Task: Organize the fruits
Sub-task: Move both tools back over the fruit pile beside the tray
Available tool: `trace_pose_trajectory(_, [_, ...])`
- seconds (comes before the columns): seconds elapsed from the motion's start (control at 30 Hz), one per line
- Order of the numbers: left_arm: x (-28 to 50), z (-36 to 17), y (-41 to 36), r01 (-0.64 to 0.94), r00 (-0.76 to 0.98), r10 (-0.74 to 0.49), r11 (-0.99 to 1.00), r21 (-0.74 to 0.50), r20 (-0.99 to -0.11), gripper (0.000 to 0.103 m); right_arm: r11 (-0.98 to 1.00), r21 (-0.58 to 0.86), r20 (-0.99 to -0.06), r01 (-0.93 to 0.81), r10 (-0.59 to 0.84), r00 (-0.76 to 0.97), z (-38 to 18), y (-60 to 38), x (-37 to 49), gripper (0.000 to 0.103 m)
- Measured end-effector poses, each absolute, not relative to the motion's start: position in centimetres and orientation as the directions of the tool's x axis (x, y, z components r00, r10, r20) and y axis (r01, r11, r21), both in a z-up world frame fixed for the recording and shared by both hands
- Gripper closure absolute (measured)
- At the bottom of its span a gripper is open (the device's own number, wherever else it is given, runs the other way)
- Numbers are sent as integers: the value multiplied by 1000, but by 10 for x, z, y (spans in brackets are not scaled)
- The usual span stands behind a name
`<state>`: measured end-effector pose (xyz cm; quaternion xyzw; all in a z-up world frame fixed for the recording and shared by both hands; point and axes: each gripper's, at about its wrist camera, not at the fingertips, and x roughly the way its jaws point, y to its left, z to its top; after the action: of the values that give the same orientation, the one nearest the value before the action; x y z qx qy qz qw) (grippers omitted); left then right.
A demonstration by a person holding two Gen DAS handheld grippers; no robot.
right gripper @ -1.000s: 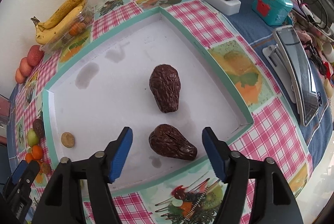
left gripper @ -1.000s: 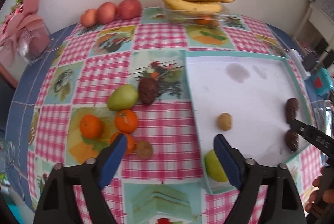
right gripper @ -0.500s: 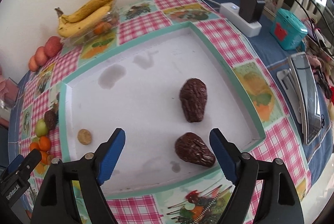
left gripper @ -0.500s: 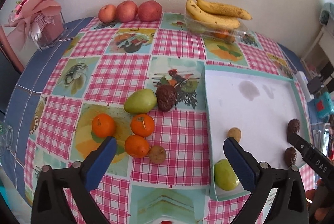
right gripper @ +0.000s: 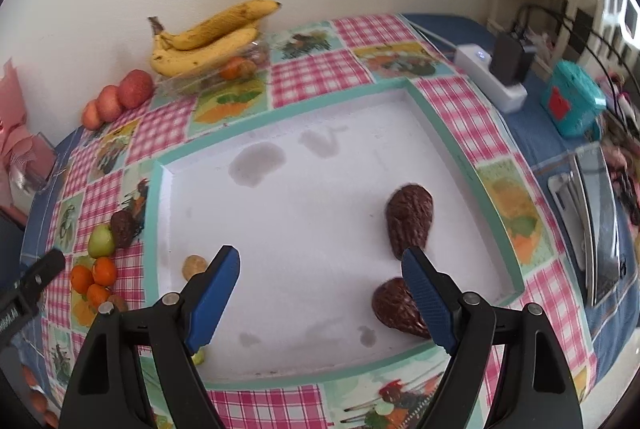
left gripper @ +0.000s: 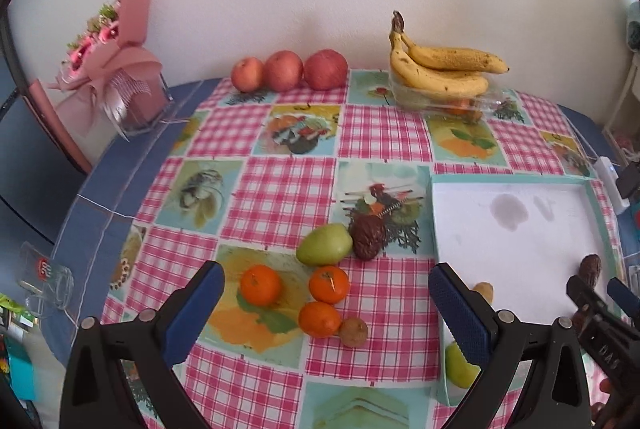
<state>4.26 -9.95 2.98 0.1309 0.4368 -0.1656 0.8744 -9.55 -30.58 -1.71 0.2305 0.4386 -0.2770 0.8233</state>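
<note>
My left gripper (left gripper: 326, 271) hangs open and empty above the checked cloth. Below it lie three oranges (left gripper: 260, 285), a brown kiwi (left gripper: 354, 331), a green pear (left gripper: 325, 244) and a dark avocado (left gripper: 368, 237). To the right is a white tray (left gripper: 434, 229) with a teal rim; a second green pear (left gripper: 460, 365) sits in its near corner. My right gripper (right gripper: 320, 255) is open over the tray (right gripper: 280, 117), holding nothing. Two dark avocados (right gripper: 410, 219) (right gripper: 396, 309) lie by its right finger, one partly hidden. A small brown fruit (right gripper: 194, 266) rests near the left finger.
Three red apples (left gripper: 288, 71) and bananas (left gripper: 440, 69) on a clear box stand along the back wall. A pink bouquet (left gripper: 108, 69) and a glass (left gripper: 48, 277) are on the left. A power strip (right gripper: 488, 77), a teal box (right gripper: 572, 97) and a flat device (right gripper: 596, 221) lie right of the tray.
Both grippers rose and drew back, so more of the table shows. Both pairs of jaws widened. The near avocado, earlier between the right jaws, now lies behind the right finger.
</note>
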Motion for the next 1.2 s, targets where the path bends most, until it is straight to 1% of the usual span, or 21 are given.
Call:
trace_pose_trajectory(0.13, [43,36,-98,371,608,-140,921,123,-782,0,781,87,-829,619,-288,480,-16,-296,-88,19])
trace_pose_trajectory(0.2, [45,38,-97,367,613,-148,923,114,-776,0,796,57,-820,603,-307,483,-17,-291,-84,19])
trace_pose_trajectory(0.33, [55,35,-92,353,578,-160,933,69,-800,0,829,2,-813,559,-325,484,-17,-279,-75,19])
trace_pose_trajectory(0.43, [63,31,-90,333,563,-143,941,65,-814,0,848,-22,-821,529,-318,475,-19,-272,-65,19])
trace_pose_trajectory(0.6, [79,18,-83,337,504,-169,942,13,-847,0,877,-34,-845,479,-281,455,-22,-263,-49,19])
trace_pose_trajectory(0.7, [91,10,-76,301,489,-136,953,20,-862,0,879,-12,-857,476,-254,449,-23,-262,-40,19])
trace_pose_trajectory(0.8, [103,5,-65,261,472,-102,965,28,-875,0,877,-22,-849,480,-270,454,-20,-259,-32,19])
trace_pose_trajectory(0.97, [120,-5,-45,195,423,-92,981,-8,-901,0,884,-29,-847,467,-270,458,-17,-254,-18,19])
trace_pose_trajectory(1.1, [134,-13,-28,149,392,-100,988,-45,-915,0,892,-8,-853,451,-242,463,-17,-250,-5,19])
trace_pose_trajectory(1.2, [141,-16,-13,107,386,-82,993,-43,-919,0,903,-3,-855,429,-225,467,-16,-242,5,19])
